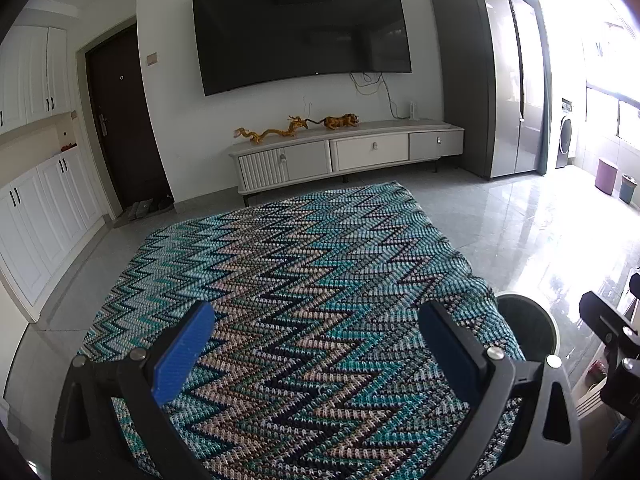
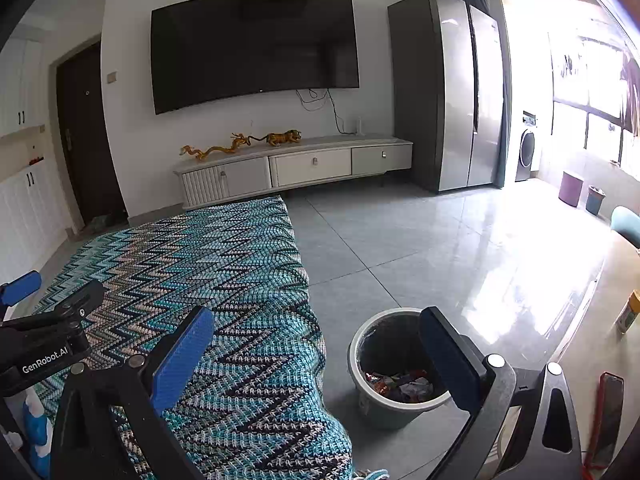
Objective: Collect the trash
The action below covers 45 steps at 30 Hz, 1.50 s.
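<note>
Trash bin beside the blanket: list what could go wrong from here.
1. The trash bin stands close beside the zigzag blanket; a low swing of the right tool could tip it and spill the wrappers inside.
2. Both tools are open and empty; the left tool hangs just above the knit, so its fingers might snag it.

In the left wrist view the trash bin [image 1: 532, 328] is half hidden behind the zigzag blanket [image 1: 304, 300]. In the right wrist view a finger [image 2: 448, 356] covers part of the bin's rim, its crumpled wrappers [image 2: 400, 386] too jumbled to identify. The right edge cuts off a teal chair [image 2: 628, 226].
</note>
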Tool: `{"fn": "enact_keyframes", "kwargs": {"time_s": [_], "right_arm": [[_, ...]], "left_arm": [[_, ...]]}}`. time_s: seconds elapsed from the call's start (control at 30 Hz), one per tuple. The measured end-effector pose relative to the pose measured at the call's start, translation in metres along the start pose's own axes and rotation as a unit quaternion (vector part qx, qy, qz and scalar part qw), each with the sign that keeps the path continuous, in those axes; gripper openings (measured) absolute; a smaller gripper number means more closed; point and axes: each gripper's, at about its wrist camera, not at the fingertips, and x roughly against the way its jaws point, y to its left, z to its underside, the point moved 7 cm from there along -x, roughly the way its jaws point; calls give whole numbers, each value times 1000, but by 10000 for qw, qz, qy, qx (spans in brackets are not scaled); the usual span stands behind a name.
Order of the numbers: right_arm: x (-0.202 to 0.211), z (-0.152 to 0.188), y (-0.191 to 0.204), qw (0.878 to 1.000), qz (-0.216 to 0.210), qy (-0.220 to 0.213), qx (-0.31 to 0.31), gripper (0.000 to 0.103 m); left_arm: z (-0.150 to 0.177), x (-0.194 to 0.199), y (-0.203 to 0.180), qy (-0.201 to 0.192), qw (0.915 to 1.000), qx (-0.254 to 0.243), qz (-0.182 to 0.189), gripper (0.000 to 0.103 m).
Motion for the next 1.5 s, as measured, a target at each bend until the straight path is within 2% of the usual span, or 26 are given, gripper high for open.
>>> {"fn": "enact_keyframes", "kwargs": {"time_s": [0.9, 1.5], "right_arm": [[-2, 4, -3, 10000, 29, 51, -44, 103], [-2, 5, -2, 9999, 62, 61, -62, 103]], "left_arm": [[6, -7, 3, 107, 9999, 95, 18, 103], [7, -7, 5, 115, 9999, 69, -97, 103]]}}
